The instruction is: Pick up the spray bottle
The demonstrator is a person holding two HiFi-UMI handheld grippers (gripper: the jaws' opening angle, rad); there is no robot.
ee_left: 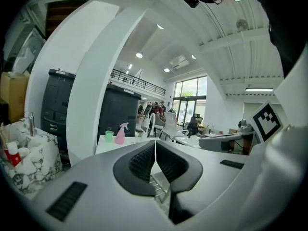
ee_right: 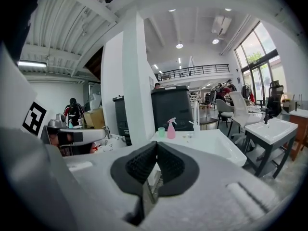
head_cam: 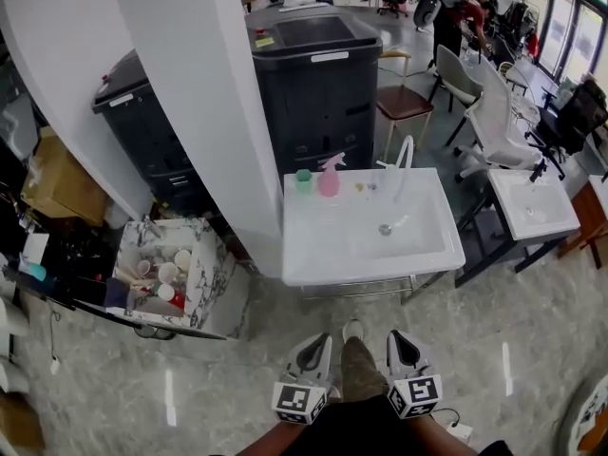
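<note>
Grey stone-look floor [head_cam: 285, 350] stretches ahead of me to a white worktop [head_cam: 318, 255] with a sink basin sunk into it, standing at the foot of a broad white pillar [head_cam: 190, 84]. Behind the worktop is a tall dark cabinet [head_cam: 318, 93], and a brown chair [head_cam: 404, 101] sits to its right. The pink spray bottle [head_cam: 329, 177] stands upright at the far left corner of the worktop, just beside a small green cup [head_cam: 303, 180] on its left, with the white tap [head_cam: 404, 164] further right along the same far edge. To the left of the worktop, lower down, is a marble-patterned box [head_cam: 199, 274] holding small cups and bottles.

My left hand-held gripper [head_cam: 318, 350] and my right hand-held gripper [head_cam: 404, 345] are side by side on the near side, well apart from the worktop, both pointing toward it. On each the jaws are pressed together with nothing between them, and the bottle shows far beyond their tips.
</note>
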